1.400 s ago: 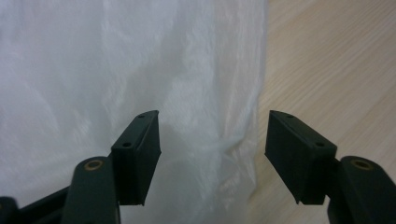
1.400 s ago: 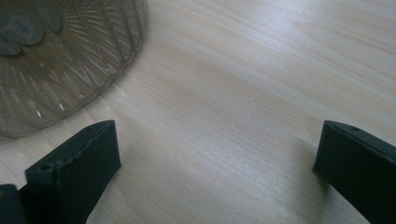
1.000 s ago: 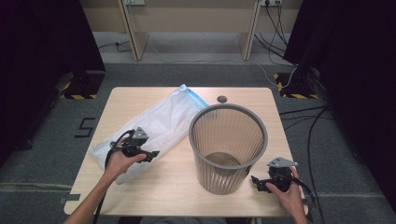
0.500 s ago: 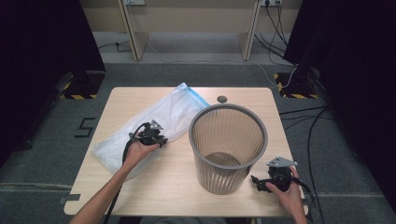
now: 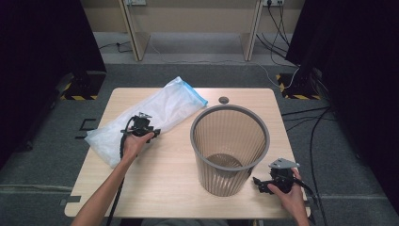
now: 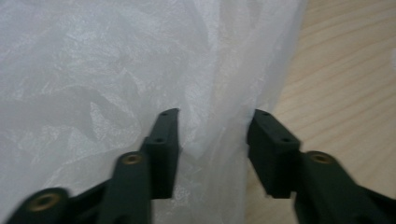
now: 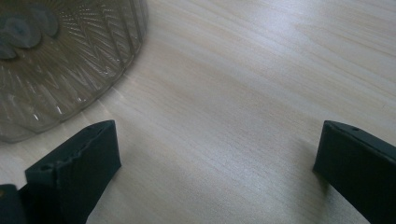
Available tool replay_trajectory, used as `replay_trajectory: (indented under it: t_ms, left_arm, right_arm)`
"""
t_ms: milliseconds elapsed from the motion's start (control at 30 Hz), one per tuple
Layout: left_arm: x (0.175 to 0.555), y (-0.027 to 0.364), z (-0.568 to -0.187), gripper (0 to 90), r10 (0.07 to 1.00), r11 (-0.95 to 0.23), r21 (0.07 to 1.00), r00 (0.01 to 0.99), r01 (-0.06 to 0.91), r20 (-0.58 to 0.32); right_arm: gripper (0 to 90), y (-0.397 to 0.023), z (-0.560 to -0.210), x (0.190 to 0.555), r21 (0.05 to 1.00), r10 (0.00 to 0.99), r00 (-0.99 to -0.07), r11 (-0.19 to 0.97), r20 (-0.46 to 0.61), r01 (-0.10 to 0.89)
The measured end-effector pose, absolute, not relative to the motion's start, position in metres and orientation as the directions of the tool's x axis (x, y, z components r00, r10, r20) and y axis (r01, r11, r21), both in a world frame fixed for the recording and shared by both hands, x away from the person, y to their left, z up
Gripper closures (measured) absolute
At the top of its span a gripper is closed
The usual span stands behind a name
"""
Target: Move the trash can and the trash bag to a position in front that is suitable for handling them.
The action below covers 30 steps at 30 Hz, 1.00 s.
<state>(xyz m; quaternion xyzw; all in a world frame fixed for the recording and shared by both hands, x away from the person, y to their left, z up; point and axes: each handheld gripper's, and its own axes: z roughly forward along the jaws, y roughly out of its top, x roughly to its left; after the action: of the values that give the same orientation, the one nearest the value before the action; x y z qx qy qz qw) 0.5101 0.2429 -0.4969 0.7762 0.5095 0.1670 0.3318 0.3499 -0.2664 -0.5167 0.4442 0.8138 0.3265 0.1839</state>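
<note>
Right claw (image 5: pixel 261 184) sits at the near right corner of the tabletop (image 5: pixel 160 179), jaws wide apart, nothing between them, just short of the bin's base. Bin (image 5: pixel 229 148): grey translucent plastic, ribbed walls, round, tapering down, upright right of centre; right gripper view catches its ribbed base (image 7: pixel 60 60) blurred and cut off at the frame edge.

Left claw (image 6: pixel 212 140) is over the bag's near-middle, jaws have just been opening, now partly apart. A fold of film stands between them; can't tell if the pads press it, it looks loose.

Bag (image 5: pixel 146 117): thin white translucent plastic, crinkled, long and flat, lying diagonally across the left half of the tabletop, from near-left to far-centre. Far end has a blue strip (image 5: pixel 194 92). The hand (image 5: pixel 134 143) hides part of the middle.

Small dark round thing (image 5: pixel 223 100) past the bin near the far edge, too small to identify.
</note>
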Motion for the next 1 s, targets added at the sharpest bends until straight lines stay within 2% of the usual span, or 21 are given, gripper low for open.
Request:
replay_trajectory:
  t_ms: [33,133,233,267,367,467,567,700,800,900,933,967,1000]
  left_arm:
    - [0.507,0.244,-0.492,42.8,0.897,-0.266,0.687,0.434,0.676,-0.080]
    - [0.494,0.261,-0.474,30.2,0.880,-0.272,0.715,0.468,0.644,-0.086]
    - [0.486,0.282,-0.463,28.6,0.888,-0.249,0.727,0.450,0.640,-0.092]
    - [0.480,0.306,-0.458,27.9,0.901,-0.255,0.719,0.429,0.646,-0.065]
    - [0.474,0.329,-0.458,29.2,0.915,-0.262,0.705,0.402,0.658,-0.034]
    - [0.462,0.368,-0.470,30.6,0.919,-0.269,0.662,0.392,0.700,-0.041]
    - [0.454,0.380,-0.481,33.7,0.922,-0.261,0.635,0.383,0.727,-0.059]
    - [0.437,0.379,-0.501,39.7,0.904,-0.298,0.602,0.421,0.741,-0.072]
    - [0.413,0.362,-0.506,39.9,0.895,-0.328,0.624,0.444,0.709,-0.034]
    - [0.396,0.347,-0.505,37.8,0.878,-0.351,0.621,0.476,0.701,-0.041]
    - [0.378,0.331,-0.503,36.4,0.849,-0.400,0.601,0.526,0.692,-0.042]
    - [0.378,0.331,-0.503,35.9,0.849,-0.400,0.601,0.526,0.692,-0.042]
    - [0.365,0.317,-0.498,35.0,0.806,-0.434,0.598,0.586,0.674,-0.076]
  right_arm:
    - [0.2,-0.266,-0.517,0.350,0.695,0.843,-0.538,0.392,-0.009,0.603]
    - [0.2,-0.266,-0.517,0.350,0.695,0.843,-0.538,0.392,-0.009,0.603]
    - [0.3,-0.266,-0.517,0.350,0.695,0.843,-0.538,0.392,-0.009,0.603]
    - [0.3,-0.266,-0.517,0.350,0.695,0.843,-0.538,0.392,-0.009,0.603]
    - [0.2,-0.266,-0.517,0.350,0.695,0.843,-0.538,0.392,-0.009,0.603]
    - [0.3,-0.266,-0.517,0.350,0.694,0.844,-0.536,0.391,-0.008,0.605]
    - [0.2,-0.266,-0.517,0.350,0.695,0.843,-0.537,0.392,-0.009,0.603]
    - [0.2,-0.266,-0.517,0.350,0.695,0.845,-0.534,0.389,-0.009,0.604]
    - [0.2,-0.266,-0.517,0.350,0.696,0.846,-0.533,0.388,-0.009,0.605]
    - [0.2,-0.266,-0.517,0.350,0.696,0.845,-0.534,0.390,-0.011,0.603]
    - [0.2,-0.266,-0.517,0.350,0.696,0.846,-0.533,0.388,-0.009,0.605]
    - [0.2,-0.266,-0.517,0.350,0.696,0.846,-0.533,0.388,-0.009,0.605]
    - [0.2,-0.266,-0.517,0.350,0.696,0.845,-0.534,0.390,-0.011,0.603]
